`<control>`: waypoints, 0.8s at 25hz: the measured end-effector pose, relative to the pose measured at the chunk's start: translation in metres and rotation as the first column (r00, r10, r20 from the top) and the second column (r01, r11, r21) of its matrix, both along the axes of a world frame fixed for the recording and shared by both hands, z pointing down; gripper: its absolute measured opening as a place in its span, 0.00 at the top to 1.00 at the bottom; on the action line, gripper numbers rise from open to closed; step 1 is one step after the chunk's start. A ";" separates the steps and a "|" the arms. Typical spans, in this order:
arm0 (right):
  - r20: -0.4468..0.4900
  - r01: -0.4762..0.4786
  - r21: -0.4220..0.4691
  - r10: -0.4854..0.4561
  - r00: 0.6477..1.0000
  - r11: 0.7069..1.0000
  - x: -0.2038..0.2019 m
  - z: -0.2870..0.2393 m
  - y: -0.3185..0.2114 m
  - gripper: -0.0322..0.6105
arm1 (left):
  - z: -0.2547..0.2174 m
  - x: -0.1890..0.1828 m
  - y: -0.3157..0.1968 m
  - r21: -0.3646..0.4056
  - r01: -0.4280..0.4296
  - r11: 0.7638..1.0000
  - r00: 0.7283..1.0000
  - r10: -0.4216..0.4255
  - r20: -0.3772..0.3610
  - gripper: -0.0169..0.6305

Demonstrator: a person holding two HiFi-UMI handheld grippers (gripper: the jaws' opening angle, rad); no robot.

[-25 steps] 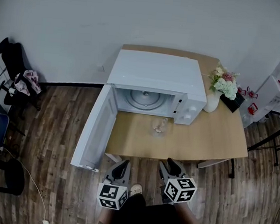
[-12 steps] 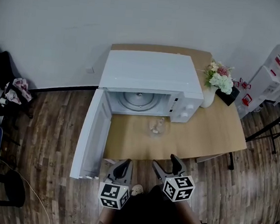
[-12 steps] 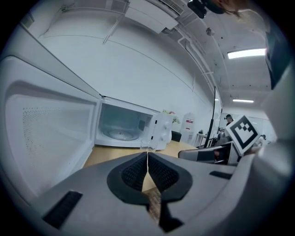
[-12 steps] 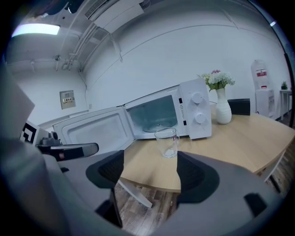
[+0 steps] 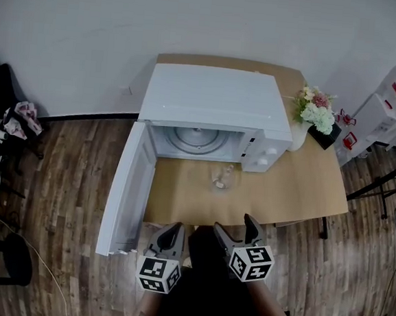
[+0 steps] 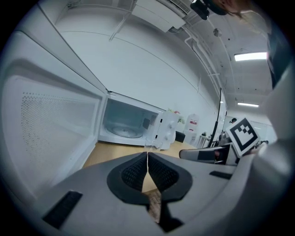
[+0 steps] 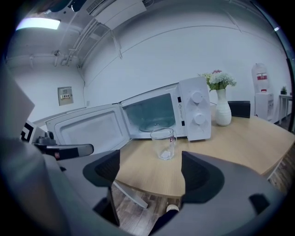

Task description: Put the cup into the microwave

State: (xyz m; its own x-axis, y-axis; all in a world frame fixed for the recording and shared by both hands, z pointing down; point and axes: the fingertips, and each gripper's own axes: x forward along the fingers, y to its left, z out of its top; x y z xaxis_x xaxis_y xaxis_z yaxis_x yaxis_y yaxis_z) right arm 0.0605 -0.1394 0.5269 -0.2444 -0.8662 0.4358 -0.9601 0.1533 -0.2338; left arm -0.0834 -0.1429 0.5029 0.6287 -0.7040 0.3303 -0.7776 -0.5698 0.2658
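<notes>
A clear glass cup [image 5: 222,177] [image 7: 163,143] stands upright on the wooden table [image 5: 291,193], just in front of the white microwave [image 5: 217,100] [image 7: 196,108]. The microwave door [image 5: 128,189] hangs wide open to the left, and the turntable inside is bare. My right gripper [image 5: 233,227] [image 7: 150,168] hovers off the table's front edge and points at the cup. Its jaws are opening with nothing between them. My left gripper [image 5: 170,234] [image 6: 147,159] is beside it, shut and empty, near the open door.
A white vase of flowers [image 5: 310,115] stands at the microwave's right, with a dark box [image 5: 326,139] behind it. A water dispenser [image 5: 389,102] is at the far right, and a chair with clothes [image 5: 12,113] at the left. Wooden floor lies below the grippers.
The right gripper's jaws have spread wide apart. Both grippers have edged toward the table's front edge.
</notes>
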 end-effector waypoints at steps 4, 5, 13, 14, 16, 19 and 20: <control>-0.008 0.020 0.014 -0.020 1.000 1.000 0.000 0.001 -0.022 0.36 | -0.003 0.000 -0.018 0.010 0.015 1.000 1.000 -0.015 0.007 0.96; -0.011 0.025 0.014 -0.025 1.000 1.000 0.001 0.001 -0.028 0.35 | -0.004 0.001 -0.023 0.012 0.017 1.000 1.000 -0.017 0.010 0.96; -0.024 0.056 -0.004 -0.056 0.998 0.998 0.007 0.017 -0.065 0.33 | 0.004 0.011 -0.055 -0.009 0.018 1.000 1.000 -0.018 0.023 0.96; -0.024 0.060 -0.007 -0.060 0.998 0.998 0.007 0.019 -0.070 0.33 | 0.005 0.013 -0.059 -0.011 0.017 1.000 0.999 -0.017 0.027 0.96; -0.025 0.068 -0.013 -0.068 0.997 0.998 0.007 0.024 -0.078 0.33 | 0.006 0.016 -0.068 -0.015 0.017 1.000 0.999 -0.017 0.031 0.96; -0.033 0.077 -0.010 -0.077 0.996 0.997 0.007 0.031 -0.090 0.33 | 0.008 0.021 -0.080 -0.019 0.021 1.000 0.999 -0.020 0.028 0.96; -0.037 0.079 -0.007 -0.079 0.996 0.997 0.006 0.034 -0.094 0.33 | 0.009 0.023 -0.083 -0.022 0.022 1.000 0.999 -0.021 0.029 0.96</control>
